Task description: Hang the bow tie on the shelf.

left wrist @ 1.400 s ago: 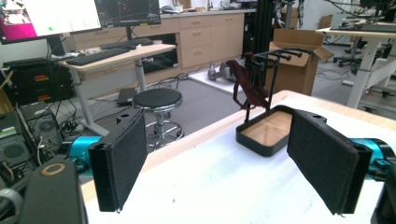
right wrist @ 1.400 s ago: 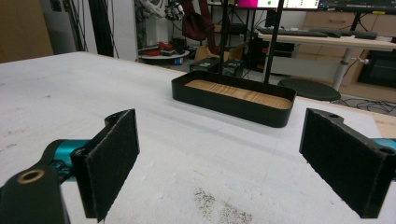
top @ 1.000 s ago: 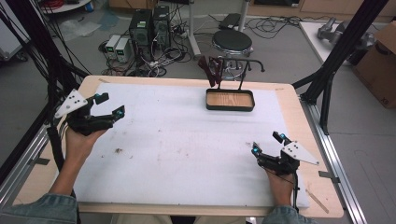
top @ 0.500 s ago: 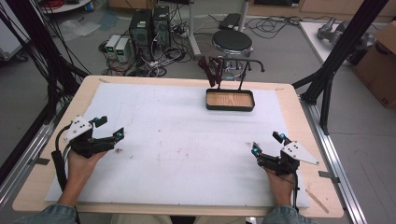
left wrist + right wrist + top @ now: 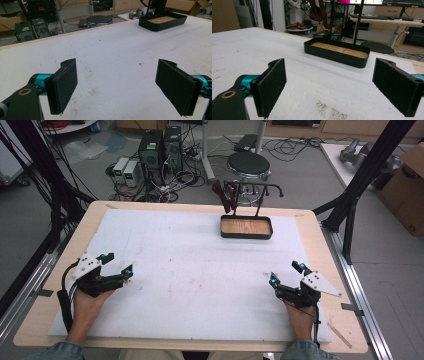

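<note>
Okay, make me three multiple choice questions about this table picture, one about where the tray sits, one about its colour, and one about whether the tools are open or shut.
1. Where does the tray sit on the white mat?
A. near the far edge, right of centre
B. at the near left corner
C. between the two hands

2. What does the tray look like?
A. white walls, blue floor
B. black walls, wood-coloured floor
C. all red

3. How do the left tool and right tool stand?
A. both shut on the tray
B. one open, one shut
C. both open, holding nothing

Answers:
1. A, the high view puts it by the table's far edge, beyond the hands.
2. B, the right gripper view shows dark walls round a wood-grain floor.
3. C, each gripper view shows its jaws wide apart over bare mat.
</note>
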